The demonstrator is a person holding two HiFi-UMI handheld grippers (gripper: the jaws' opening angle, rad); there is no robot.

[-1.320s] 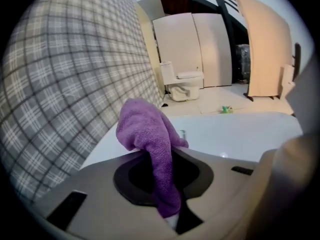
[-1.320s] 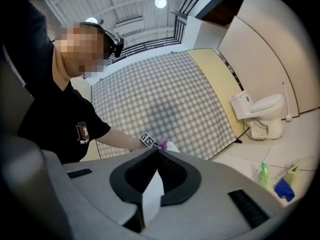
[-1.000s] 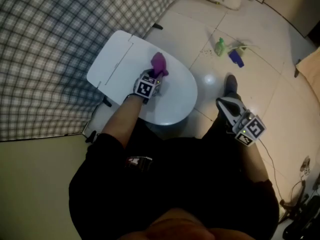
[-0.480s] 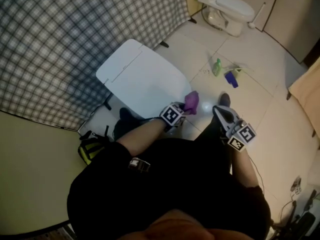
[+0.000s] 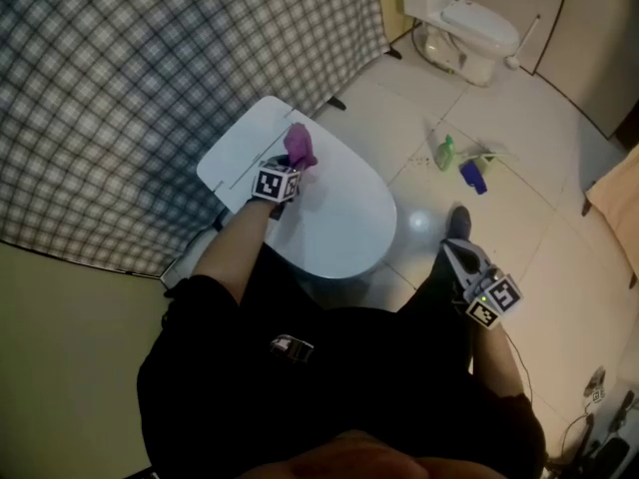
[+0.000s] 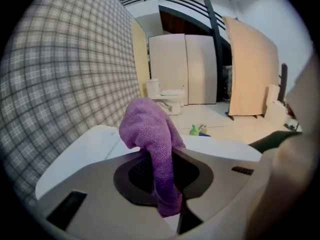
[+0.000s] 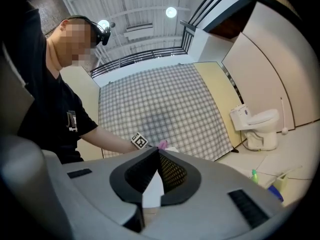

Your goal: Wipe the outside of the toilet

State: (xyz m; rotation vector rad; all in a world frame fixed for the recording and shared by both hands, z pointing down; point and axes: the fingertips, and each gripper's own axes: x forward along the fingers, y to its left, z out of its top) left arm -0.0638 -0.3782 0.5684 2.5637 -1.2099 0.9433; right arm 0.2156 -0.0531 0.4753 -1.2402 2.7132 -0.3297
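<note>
A white toilet with its lid (image 5: 334, 213) down stands in front of me. My left gripper (image 5: 291, 167) is over the back of the lid, near the hinge, shut on a purple cloth (image 5: 298, 146). In the left gripper view the purple cloth (image 6: 152, 144) bunches up and hangs between the jaws of the left gripper (image 6: 158, 153), above the white lid (image 6: 85, 151). My right gripper (image 5: 450, 253) hangs low beside my right leg, away from the toilet. In its own view the right gripper (image 7: 159, 152) is shut with nothing held.
A checked curtain (image 5: 150, 78) hangs close behind the toilet. A second toilet (image 5: 467, 23) stands at the far right with a brush beside it. A green bottle (image 5: 444, 153) and a blue bottle (image 5: 472, 175) lie on the tiled floor. My shoe (image 5: 459, 224) is by the bowl.
My left gripper has carried the purple cloth from the lid's front edge back to its rear near the hinge. The right gripper has stayed by my right leg.
</note>
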